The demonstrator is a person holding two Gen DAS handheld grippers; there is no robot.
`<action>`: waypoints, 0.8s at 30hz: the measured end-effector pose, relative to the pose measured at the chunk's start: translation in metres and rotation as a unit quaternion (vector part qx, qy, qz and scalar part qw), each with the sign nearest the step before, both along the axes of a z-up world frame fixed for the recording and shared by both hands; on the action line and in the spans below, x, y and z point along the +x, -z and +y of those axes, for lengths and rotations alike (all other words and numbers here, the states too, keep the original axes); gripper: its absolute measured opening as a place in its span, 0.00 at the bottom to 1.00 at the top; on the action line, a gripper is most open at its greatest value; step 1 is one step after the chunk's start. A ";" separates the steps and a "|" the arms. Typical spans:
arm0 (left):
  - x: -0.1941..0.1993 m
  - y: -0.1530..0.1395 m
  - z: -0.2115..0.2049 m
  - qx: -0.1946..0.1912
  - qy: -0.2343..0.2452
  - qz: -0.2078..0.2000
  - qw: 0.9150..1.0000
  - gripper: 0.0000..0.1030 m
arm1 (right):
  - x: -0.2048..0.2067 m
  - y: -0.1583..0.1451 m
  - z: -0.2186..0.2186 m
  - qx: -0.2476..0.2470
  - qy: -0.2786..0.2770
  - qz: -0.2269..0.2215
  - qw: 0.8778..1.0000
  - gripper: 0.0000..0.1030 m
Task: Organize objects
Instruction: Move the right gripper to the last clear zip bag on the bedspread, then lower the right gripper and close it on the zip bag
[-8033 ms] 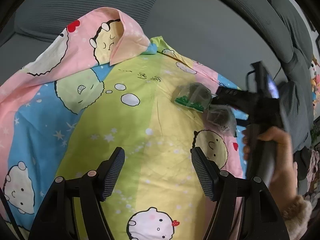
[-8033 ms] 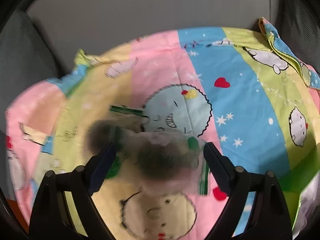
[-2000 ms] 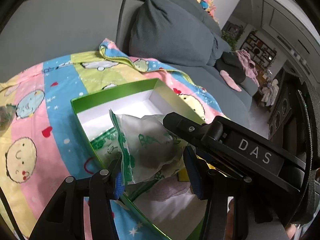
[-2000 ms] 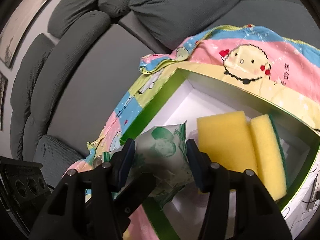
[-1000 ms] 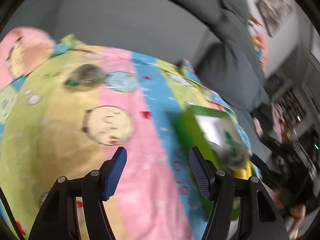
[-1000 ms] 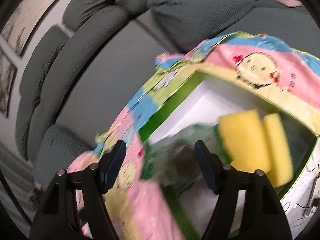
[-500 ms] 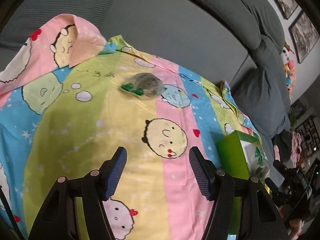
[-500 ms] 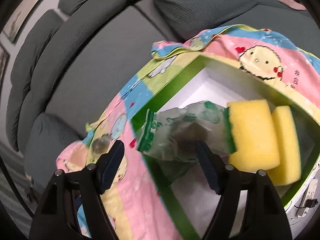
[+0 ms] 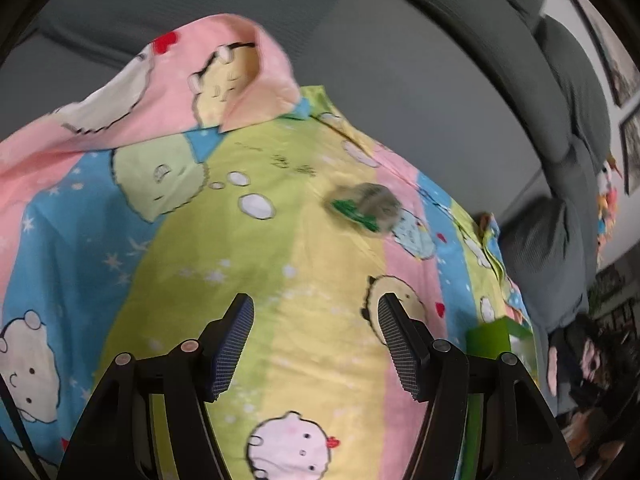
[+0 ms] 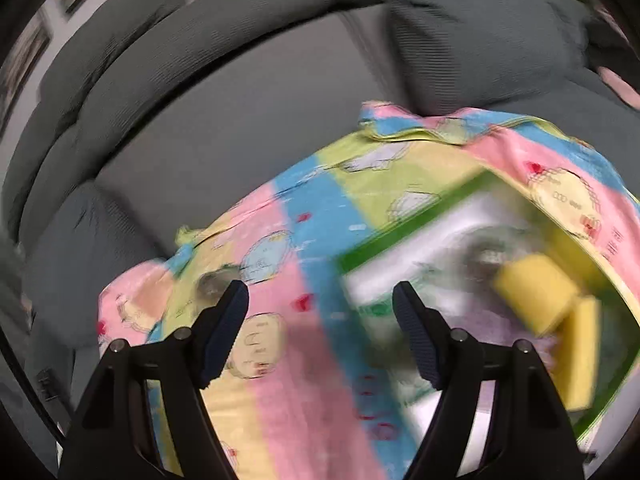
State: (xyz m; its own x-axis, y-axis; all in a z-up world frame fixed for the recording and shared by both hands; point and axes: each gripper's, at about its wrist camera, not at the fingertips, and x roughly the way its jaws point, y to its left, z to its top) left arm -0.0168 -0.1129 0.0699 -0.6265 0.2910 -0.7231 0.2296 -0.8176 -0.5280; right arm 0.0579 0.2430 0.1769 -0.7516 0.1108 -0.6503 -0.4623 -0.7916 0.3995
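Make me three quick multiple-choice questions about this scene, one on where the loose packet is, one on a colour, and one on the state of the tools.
1. Where does the loose packet lie?
A. on the cartoon sheet
B. inside the box
C. between the left tool's fingers

2. What colour are the sponges in the box?
A. blue
B. yellow
C. white

3. What do the left tool and right tool hold?
A. each a packet
B. only the right, a sponge
C. nothing

Answers:
1. A, it sits on the sheet well ahead of the left tool, far from the box.
2. B, both show yellow in the blurred right wrist view.
3. C, only the sheet shows between each pair of open fingers.
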 end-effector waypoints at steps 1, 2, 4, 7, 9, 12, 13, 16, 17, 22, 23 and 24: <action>0.000 0.002 -0.003 -0.002 -0.006 -0.005 1.000 0.63 | -0.015 -0.002 -0.007 -0.012 -0.024 -0.001 1.000 0.73; -0.001 0.003 -0.005 -0.004 -0.008 -0.009 1.000 0.63 | -0.034 -0.002 -0.015 -0.034 -0.053 -0.005 0.998 0.73; -0.003 0.006 -0.008 -0.012 -0.011 -0.016 1.000 0.63 | -0.072 0.002 -0.029 -0.071 -0.091 -0.019 0.993 0.73; -0.004 0.007 -0.013 -0.010 -0.012 -0.018 1.000 0.63 | -0.133 0.015 -0.056 -0.072 -0.107 -0.064 0.990 0.73; -0.004 0.007 -0.013 -0.008 -0.014 -0.019 1.000 0.63 | -0.176 0.035 -0.076 -0.064 -0.119 -0.101 0.986 0.73; -0.005 0.006 -0.010 -0.001 -0.001 -0.017 1.000 0.63 | -0.219 0.066 -0.094 -0.092 -0.130 -0.106 0.982 0.71; -0.005 0.006 -0.009 -0.002 0.003 -0.017 1.000 0.63 | -0.227 0.075 -0.094 -0.097 -0.124 -0.114 0.981 0.71; -0.005 0.006 -0.011 -0.005 -0.002 -0.020 1.000 0.63 | -0.254 0.102 -0.097 -0.091 -0.084 -0.134 0.983 0.70; -0.005 0.006 -0.011 -0.005 -0.003 -0.021 1.000 0.63 | -0.259 0.107 -0.096 -0.083 -0.077 -0.140 0.984 0.70; -0.007 0.008 -0.011 -0.007 0.000 -0.027 1.000 0.63 | -0.280 0.134 -0.102 -0.072 -0.098 -0.171 0.978 0.58; -0.007 0.008 -0.011 -0.006 0.000 -0.028 1.000 0.63 | -0.279 0.133 -0.102 -0.068 -0.104 -0.164 0.979 0.56; -0.007 0.009 -0.011 -0.005 0.000 -0.028 1.000 0.63 | -0.279 0.133 -0.102 -0.067 -0.109 -0.162 0.978 0.56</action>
